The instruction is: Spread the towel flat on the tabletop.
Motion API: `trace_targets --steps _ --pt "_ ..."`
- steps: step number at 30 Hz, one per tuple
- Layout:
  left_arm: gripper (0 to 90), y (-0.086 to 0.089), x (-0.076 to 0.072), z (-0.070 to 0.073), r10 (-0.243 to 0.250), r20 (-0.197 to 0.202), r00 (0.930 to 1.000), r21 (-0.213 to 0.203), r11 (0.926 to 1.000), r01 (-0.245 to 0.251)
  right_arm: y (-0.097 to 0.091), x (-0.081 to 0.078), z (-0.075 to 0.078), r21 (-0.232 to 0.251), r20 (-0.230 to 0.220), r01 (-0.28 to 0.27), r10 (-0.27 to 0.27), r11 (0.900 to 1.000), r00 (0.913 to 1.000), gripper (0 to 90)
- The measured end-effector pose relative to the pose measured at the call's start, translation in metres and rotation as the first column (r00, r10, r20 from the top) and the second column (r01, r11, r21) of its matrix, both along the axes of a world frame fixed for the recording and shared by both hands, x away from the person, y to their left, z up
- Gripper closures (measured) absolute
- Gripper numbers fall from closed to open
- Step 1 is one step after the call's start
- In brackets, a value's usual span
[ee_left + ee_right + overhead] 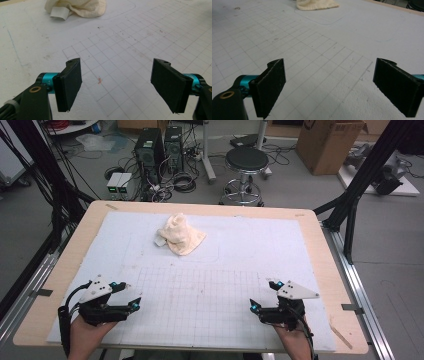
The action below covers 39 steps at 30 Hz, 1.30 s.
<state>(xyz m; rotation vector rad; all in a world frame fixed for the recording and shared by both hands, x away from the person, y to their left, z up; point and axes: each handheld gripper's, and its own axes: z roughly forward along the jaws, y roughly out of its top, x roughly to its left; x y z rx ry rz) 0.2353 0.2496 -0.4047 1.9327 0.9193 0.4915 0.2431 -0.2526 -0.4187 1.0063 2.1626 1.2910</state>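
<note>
Lying crumpled at the far middle of the white mat (pixel 300 250) is the cream cloth (pixel 181 235) (a white tag shows at its left edge). Well apart from it, near the table's front edge, the left gripper (pixel 126 296) and right gripper (pixel 262 296) both gape wide, holding nothing.

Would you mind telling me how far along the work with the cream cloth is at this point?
Nothing looks done: the cream cloth lies crumpled on the far part of the white mat, its white tag showing. Nothing is in hand; the left gripper and right gripper sit open at the near edge, well apart from it. Reaching, gripping and handling the cloth are all left.
</note>
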Motion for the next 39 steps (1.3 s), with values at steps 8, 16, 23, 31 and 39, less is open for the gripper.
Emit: trace_targets --steps 8,16,23,31,39 --pt "25.1 -0.005 0.006 0.002 -0.02 0.002 0.9998 -0.008 0.9998 0.02 0.001 0.0 0.001 0.003 -0.003 -0.001 0.001 1.0 1.0 10.5" --pt "27.5 -0.019 0.031 0.011 -0.053 0.004 0.9986 -0.036 0.9979 0.053 -0.001 0.001 0.002 0.009 0.001 -0.009 0.009 0.9999 1.0 10.5" --pt "29.0 -0.04 0.06 0.014 -0.044 0.052 0.9977 -0.009 0.999 0.045 -0.006 0.0 0.002 0.016 0.01 0.002 -0.002 0.9999 1.0 10.5" --pt "32.9 -0.051 0.096 0.01 0.048 0.05 0.9976 -0.079 0.9959 -0.044 -0.013 0.001 0.004 0.054 0.014 0.014 -0.014 0.9984 0.9998 10.5" --pt "32.5 -0.058 0.135 0.011 0.136 -0.007 0.9907 -0.069 0.9882 -0.136 -0.014 0.003 0.004 0.063 0.015 0.005 -0.006 0.998 0.9999 10.5"
